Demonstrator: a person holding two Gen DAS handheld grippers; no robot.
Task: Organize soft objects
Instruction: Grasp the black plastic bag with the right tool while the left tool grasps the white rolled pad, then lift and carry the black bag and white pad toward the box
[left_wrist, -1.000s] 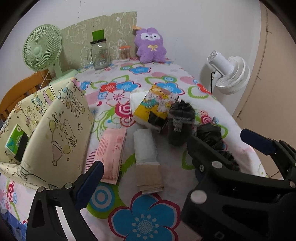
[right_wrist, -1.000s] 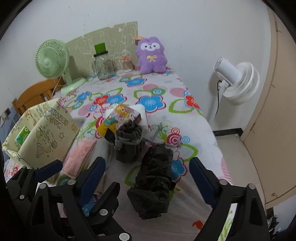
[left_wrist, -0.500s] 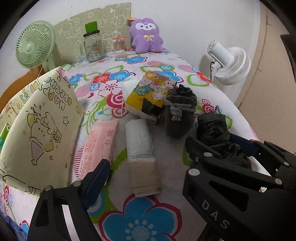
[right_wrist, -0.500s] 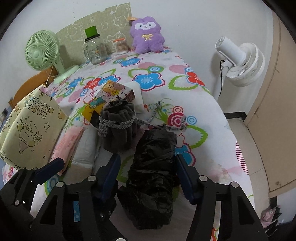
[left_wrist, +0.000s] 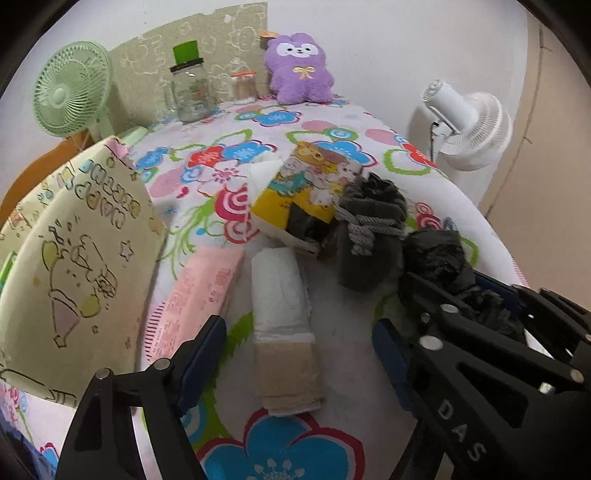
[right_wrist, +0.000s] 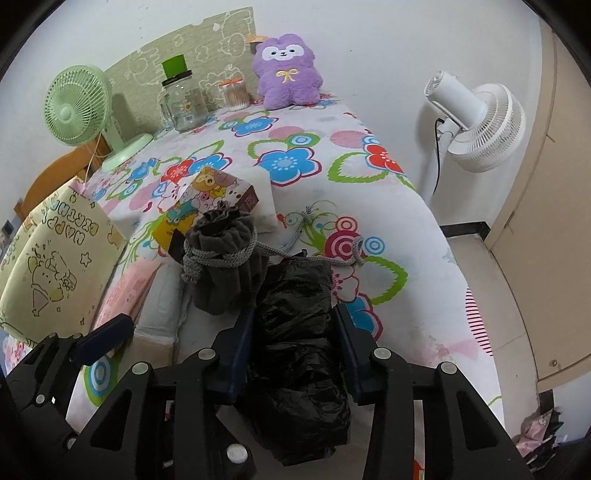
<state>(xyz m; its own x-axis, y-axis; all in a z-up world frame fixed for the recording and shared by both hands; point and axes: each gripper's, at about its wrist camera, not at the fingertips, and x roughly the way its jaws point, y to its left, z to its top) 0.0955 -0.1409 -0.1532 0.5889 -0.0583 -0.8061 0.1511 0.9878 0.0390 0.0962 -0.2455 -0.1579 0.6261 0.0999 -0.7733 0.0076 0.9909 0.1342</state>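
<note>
Black plastic bag (right_wrist: 295, 332) sits pinched in my right gripper (right_wrist: 295, 354) near the bed's (right_wrist: 406, 229) right edge. My left gripper (left_wrist: 295, 354) is spread over a white pack (left_wrist: 280, 288).

Home room, floral tablecloth (right_wrist: 332, 192), purple plush toy (right_wrist: 286, 72), green desk fan (right_wrist: 75, 105)

Black bag (right_wrist: 295, 332), flowered tablecloth (right_wrist: 369, 221)
</note>
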